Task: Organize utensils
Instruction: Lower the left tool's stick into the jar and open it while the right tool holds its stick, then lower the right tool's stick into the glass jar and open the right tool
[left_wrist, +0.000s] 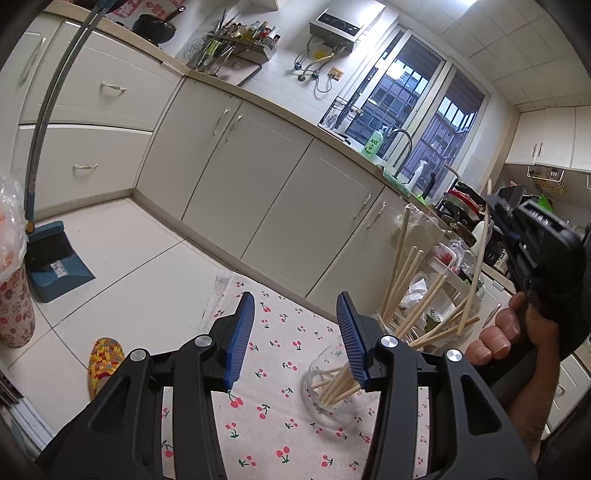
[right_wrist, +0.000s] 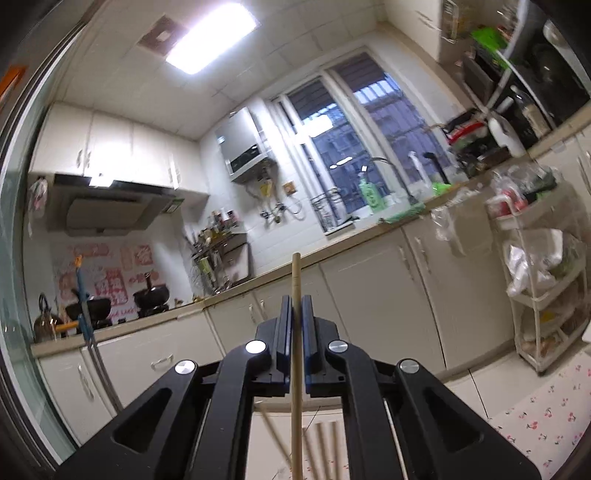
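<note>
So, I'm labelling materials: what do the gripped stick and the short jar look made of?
The chopstick in the right gripper looks like pale bamboo or wood: matte, tan, unpainted. The short jar seems clear glass, perhaps plastic: cloth pattern shows through its glossy wall.

Kitchen brightly lit by a glaring ceiling panel (right_wrist: 211, 37), edges bent by fisheye, right-wrist view's right side blurred.

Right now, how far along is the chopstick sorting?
Partly done. A small glass jar on the cherry-print cloth already holds a few chopsticks. The right gripper is shut on one chopstick. The left gripper is open. Many chopsticks remain in the other container.
</note>
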